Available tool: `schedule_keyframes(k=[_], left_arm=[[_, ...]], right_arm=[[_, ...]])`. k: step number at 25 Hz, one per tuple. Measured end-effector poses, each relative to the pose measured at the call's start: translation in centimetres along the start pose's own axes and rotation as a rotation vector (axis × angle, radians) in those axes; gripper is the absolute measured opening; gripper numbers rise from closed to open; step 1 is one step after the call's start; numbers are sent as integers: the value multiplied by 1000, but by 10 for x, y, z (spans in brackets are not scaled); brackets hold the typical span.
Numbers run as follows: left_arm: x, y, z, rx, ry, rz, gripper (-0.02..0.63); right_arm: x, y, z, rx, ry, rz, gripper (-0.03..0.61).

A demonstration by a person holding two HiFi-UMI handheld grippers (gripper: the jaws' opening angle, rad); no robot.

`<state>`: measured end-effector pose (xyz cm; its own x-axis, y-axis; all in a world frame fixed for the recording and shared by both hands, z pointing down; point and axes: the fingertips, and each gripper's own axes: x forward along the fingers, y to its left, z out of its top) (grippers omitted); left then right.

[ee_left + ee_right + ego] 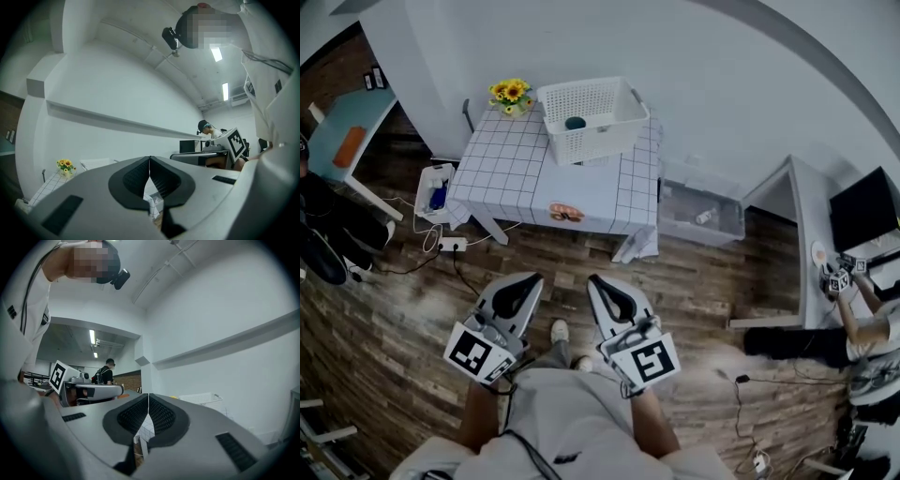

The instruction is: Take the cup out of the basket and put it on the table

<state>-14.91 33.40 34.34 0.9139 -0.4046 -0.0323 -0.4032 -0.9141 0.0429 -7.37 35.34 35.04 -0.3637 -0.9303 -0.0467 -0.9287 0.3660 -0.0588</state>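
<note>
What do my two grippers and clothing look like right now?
The left gripper and right gripper are light grey wedge-shaped shells with black ribbed pads inside the jaws. Each carries a white marker cube with black squares. The person wears a white short-sleeved top with a dark cable.

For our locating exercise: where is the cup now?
In the head view, the cup sits inside the white basket at the far end of the checked table, right of the sunflowers.

A small dark cup (575, 123), seemingly teal, is seen inside the white perforated basket (602, 141), which is set at the far edge of the grid-patterned table (525, 169).
</note>
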Motion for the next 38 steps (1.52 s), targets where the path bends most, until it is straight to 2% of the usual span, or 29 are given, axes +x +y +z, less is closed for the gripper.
schedule_keyframes(k=[9,18,28,38], left_arm=[[22,57,1,-13,-6,-51,9],[37,86,7,-25,-20,-90,9],[71,109,0,-30,-7,-64,9],[132,126,-3,-22,12,-35,9]], right_arm=[[57,-17,-1,-11,17,-36,12],[84,-26,3,-16,16,-60,12],[109,-60,1,0,6,-24,12],[132,-123,3,25,-19,34,12]])
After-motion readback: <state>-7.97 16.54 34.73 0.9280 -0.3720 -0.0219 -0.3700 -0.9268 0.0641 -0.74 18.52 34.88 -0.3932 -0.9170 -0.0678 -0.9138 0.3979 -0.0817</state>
